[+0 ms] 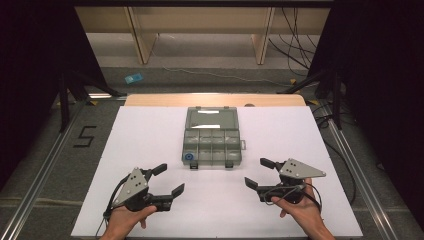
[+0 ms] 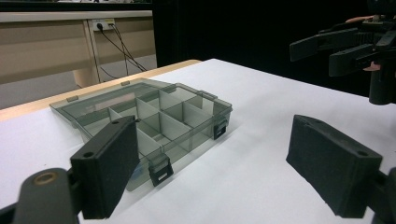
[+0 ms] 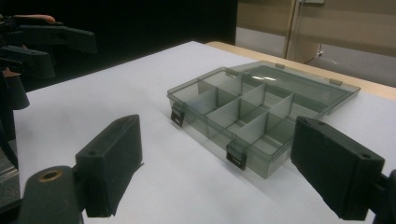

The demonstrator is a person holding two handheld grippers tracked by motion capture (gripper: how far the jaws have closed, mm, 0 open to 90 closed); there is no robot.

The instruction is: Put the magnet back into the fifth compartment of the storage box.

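Observation:
A translucent grey compartment box (image 1: 212, 147) lies at the middle of the white table with its lid (image 1: 211, 118) folded flat behind it. A small blue item (image 1: 189, 156) sits in its front left compartment; the other compartments look empty. My left gripper (image 1: 170, 179) rests open near the front left, a short way from the box. My right gripper (image 1: 256, 172) rests open at the front right, likewise apart from it. In the left gripper view the box (image 2: 154, 116) lies beyond my open jaws, the right gripper (image 2: 313, 56) farther off. The right gripper view shows the box (image 3: 243, 107) and the left gripper (image 3: 65, 53).
A white sheet (image 1: 150, 140) covers the table, with a wooden edge (image 1: 215, 99) at the far side. On the floor beyond lie a small blue object (image 1: 133, 78) and cables (image 1: 295, 55). A "5" mark (image 1: 84, 136) is on the floor at left.

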